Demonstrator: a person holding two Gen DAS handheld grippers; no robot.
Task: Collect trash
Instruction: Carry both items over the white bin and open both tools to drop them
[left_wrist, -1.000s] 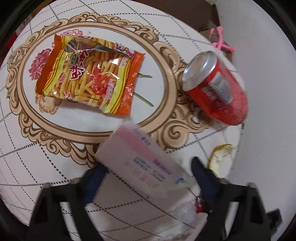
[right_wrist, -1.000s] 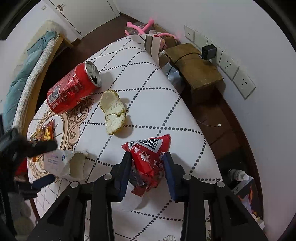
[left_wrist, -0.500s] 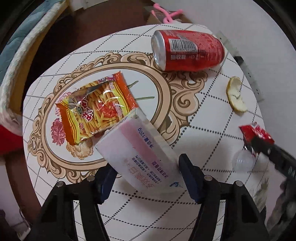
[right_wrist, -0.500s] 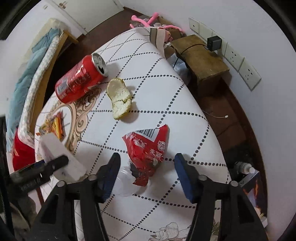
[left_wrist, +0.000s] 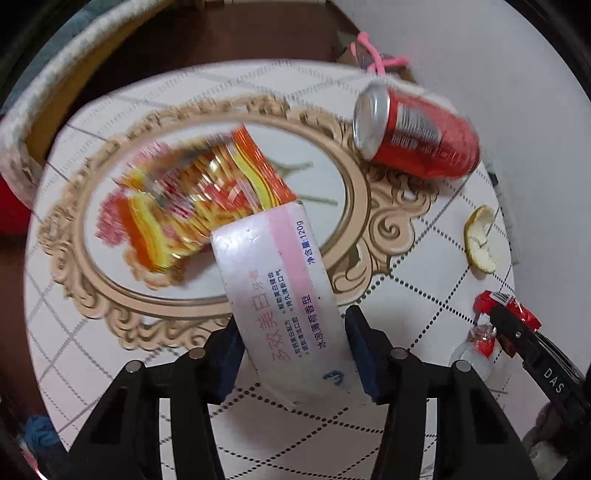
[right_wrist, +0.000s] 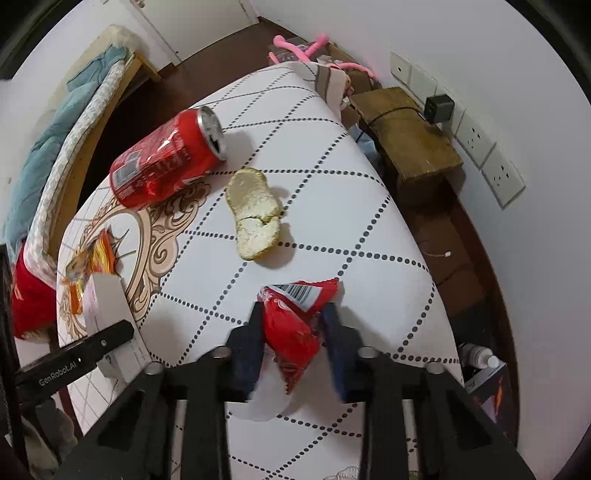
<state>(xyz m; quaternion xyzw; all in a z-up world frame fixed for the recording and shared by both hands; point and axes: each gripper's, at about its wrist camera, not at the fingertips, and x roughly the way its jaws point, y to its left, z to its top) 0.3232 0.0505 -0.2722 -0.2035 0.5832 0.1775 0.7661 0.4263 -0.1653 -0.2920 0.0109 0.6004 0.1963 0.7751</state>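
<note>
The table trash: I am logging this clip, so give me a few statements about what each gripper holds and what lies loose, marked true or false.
1. The left gripper is shut on the white toothpaste box. True.
2. The right gripper is empty. False: its fingers clamp the red wrapper.
3. The red can stands upright. False: it lies on its side.
4. The citrus peel lies loose on the table, between can and wrapper. True.
5. The orange snack bag is held by a gripper. False: it lies on the table.
</note>
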